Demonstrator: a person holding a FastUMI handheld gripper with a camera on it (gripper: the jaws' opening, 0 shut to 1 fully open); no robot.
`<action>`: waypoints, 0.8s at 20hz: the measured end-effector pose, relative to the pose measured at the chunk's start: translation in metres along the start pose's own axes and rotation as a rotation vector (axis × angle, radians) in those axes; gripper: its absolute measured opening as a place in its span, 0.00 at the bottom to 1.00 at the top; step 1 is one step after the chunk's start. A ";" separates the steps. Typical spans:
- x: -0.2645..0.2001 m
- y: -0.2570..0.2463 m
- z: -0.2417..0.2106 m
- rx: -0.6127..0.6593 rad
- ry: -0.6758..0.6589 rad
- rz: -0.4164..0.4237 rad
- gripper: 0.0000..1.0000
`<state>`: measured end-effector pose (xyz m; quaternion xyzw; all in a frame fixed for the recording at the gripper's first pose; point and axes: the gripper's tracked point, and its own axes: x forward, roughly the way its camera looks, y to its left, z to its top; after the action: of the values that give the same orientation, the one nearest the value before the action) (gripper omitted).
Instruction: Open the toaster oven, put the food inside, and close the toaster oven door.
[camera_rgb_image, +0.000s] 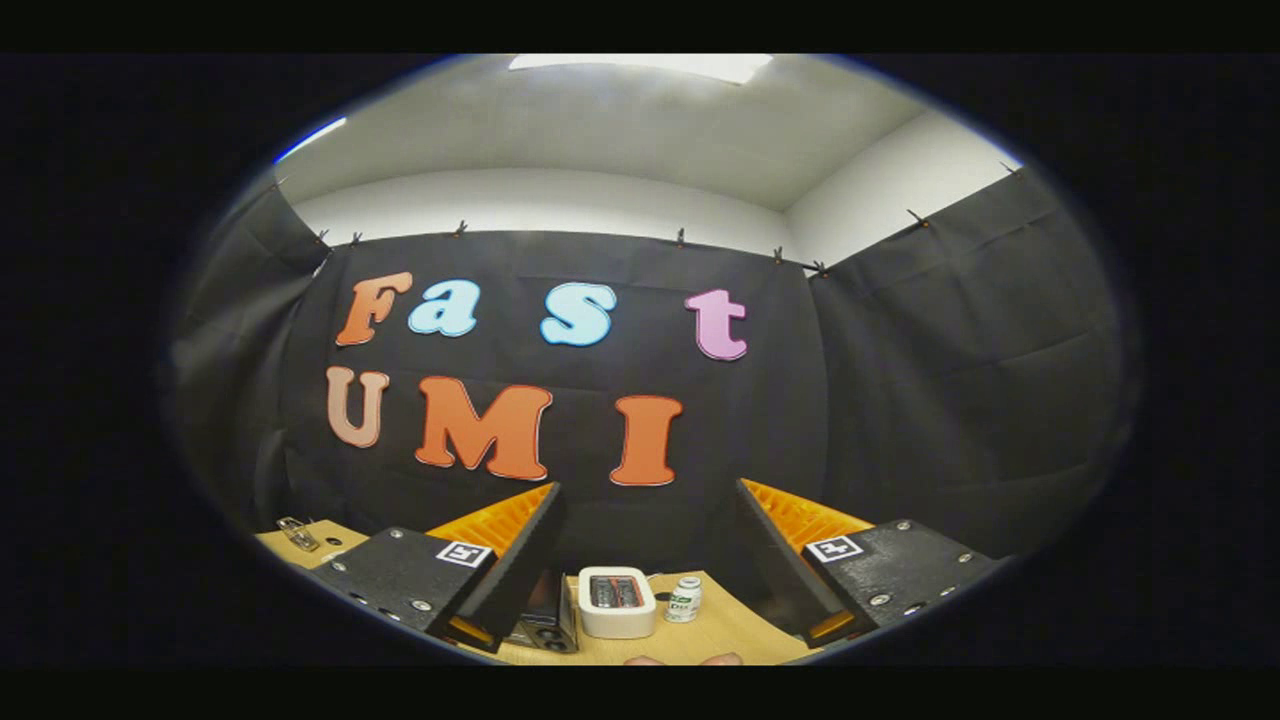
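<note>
Tongs (650, 560) — spread wide, holding nothing, raised above the wooden surface (735, 630); white toaster oven (617, 601) on it between and beyond the fingers, small bottle (684, 599) just beside — opening step judged not yet begun; next move calls for descent toward the oven.

Lit from above by a bright ceiling panel (640, 65), blown out to plain white. Dim lower down — dark cloth wall (560, 460) soaks up light. Strong fisheye bending toward the rim, with a faint blue fringe. Soft overall; small things on the desk (715, 635) lack fine detail.
</note>
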<state>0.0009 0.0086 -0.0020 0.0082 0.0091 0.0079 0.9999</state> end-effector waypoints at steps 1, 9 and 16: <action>0.000 0.002 -0.001 0.002 -0.001 0.005 0.98; 0.005 0.060 -0.042 0.044 0.109 0.109 0.98; 0.009 0.133 -0.123 0.094 0.344 0.195 0.98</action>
<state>0.0052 0.1441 -0.1229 0.0541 0.1794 0.1056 0.9766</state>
